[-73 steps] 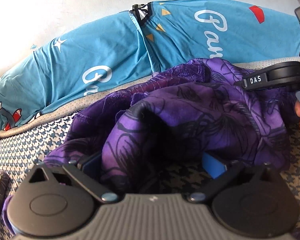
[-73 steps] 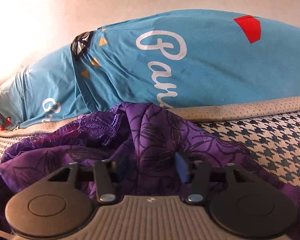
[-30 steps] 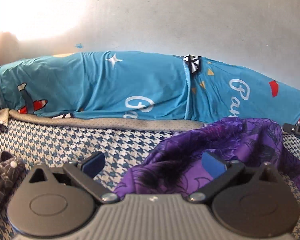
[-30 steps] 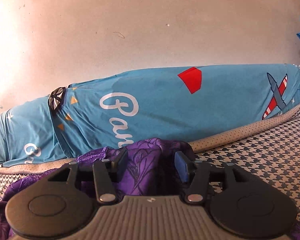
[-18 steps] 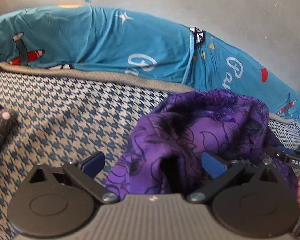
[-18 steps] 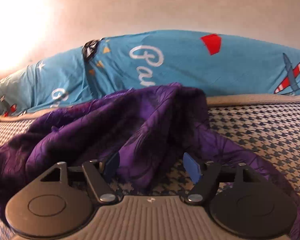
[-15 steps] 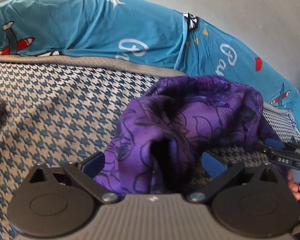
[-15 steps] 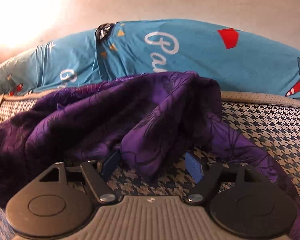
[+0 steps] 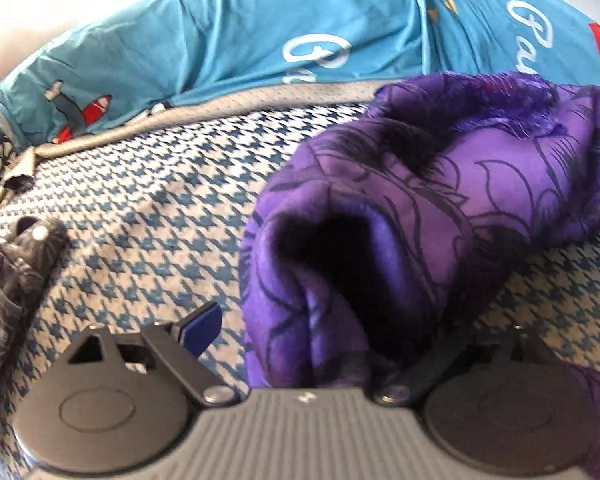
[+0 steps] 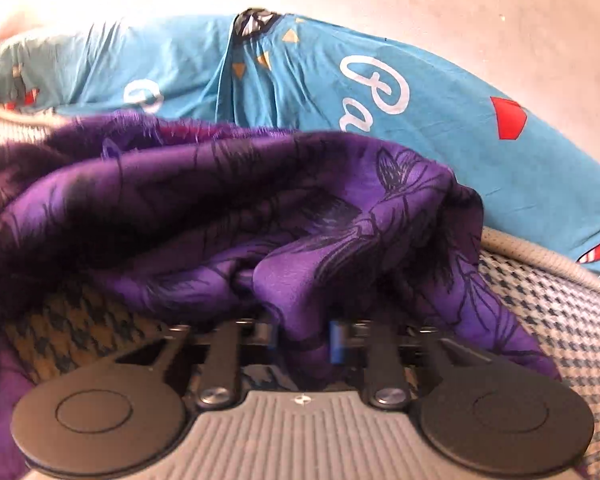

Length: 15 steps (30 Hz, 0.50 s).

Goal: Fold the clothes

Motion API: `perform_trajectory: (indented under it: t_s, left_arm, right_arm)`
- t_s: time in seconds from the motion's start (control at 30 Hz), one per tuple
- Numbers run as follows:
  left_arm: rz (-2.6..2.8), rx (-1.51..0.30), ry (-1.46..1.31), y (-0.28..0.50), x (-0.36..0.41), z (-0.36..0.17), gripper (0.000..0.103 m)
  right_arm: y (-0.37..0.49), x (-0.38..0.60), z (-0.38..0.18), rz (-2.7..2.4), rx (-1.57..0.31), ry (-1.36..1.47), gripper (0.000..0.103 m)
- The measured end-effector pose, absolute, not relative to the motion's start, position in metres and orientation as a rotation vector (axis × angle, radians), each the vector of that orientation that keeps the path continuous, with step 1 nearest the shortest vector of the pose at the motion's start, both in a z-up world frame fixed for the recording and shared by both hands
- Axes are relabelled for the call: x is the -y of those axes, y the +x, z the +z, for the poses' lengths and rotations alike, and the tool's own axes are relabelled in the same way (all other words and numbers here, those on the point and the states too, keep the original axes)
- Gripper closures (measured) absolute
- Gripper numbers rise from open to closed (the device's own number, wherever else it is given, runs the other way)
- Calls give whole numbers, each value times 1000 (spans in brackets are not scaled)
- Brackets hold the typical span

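The purple cloth [image 9: 440, 216] lies bunched on the bed [image 9: 148, 216]. The right gripper [image 10: 302, 338] has just closed and pinches a fold. The left gripper [image 9: 312, 336], wide but closing, straddles another. Next: pinch, then spread it flat.

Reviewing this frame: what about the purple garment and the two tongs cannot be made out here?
- Left tongs, left wrist view: the right finger is buried under the purple garment, so contact there is unclear.
- Right tongs, right wrist view: motion blur smears the pads.
- Garment type: bunched, and cut off by the frame edges in both views.
- Dark patterned cloth: cropped by the left edge.
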<state>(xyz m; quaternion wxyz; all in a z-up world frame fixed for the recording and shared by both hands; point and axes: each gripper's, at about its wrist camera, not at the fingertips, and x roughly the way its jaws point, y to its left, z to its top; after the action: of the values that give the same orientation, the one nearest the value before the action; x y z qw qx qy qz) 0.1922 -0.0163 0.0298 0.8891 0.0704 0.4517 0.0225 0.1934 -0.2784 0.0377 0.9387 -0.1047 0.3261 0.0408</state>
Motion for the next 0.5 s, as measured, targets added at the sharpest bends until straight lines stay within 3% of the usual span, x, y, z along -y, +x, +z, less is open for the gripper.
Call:
perform_trajectory:
  t_s: [0.17, 0.37, 0.4, 0.5]
  left_arm:
    - [272, -790, 219, 200, 10, 48, 10]
    - [600, -471, 413, 199, 6, 78, 7]
    - [595, -469, 384, 200, 1, 82, 0]
    - [467, -618, 152, 208, -24, 85, 0]
  right_arm:
    - [187, 298, 69, 205, -573, 18, 89]
    - [185, 335, 86, 399, -515, 430, 89]
    - [186, 338, 87, 418, -506, 473, 89]
    - [189, 338, 84, 376, -518, 488, 89]
